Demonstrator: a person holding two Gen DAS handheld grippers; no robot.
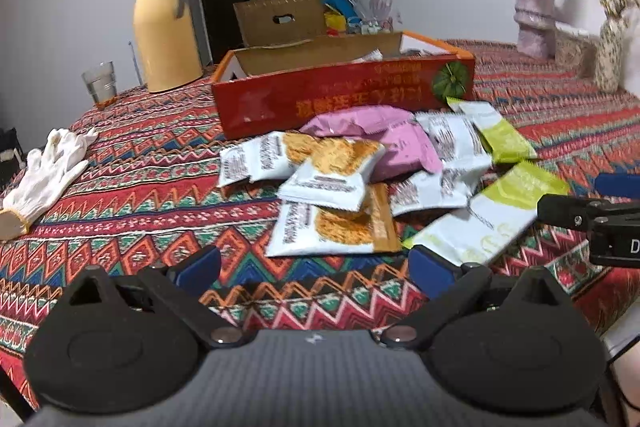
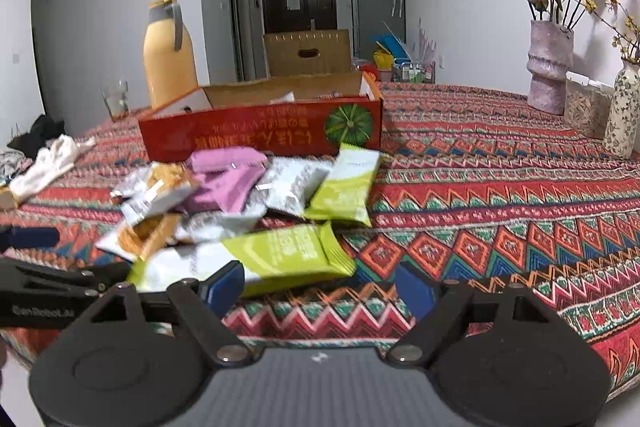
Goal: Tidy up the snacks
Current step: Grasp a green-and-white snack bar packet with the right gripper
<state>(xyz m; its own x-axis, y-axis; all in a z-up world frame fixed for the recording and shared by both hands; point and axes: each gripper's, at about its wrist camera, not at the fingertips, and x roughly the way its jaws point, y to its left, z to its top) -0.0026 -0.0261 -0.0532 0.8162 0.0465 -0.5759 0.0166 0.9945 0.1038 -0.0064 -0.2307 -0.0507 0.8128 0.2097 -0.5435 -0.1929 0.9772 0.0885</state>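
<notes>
you're at the pick step, nothing carried yet; most of the snacks sit loose on the woven zigzag tablecloth [image 2: 500, 187], just near of the red cardboard box [image 2: 256, 133], which is open-topped and where i'd guess they go. next move calls for settling on one packet and closing on an edge, since the crinkly foil will slide. pile: glossy flat pillow packs, pink packet [image 1: 360, 123] far, orange-print packet [image 1: 332, 227] near. your right gripper [image 2: 320, 293] is fairly wide, jaws empty, its left pad right by the lime-green packet [image 2: 288, 251]. your left gripper [image 1: 316, 269] is spread wide, empty, near of the pile.
</notes>
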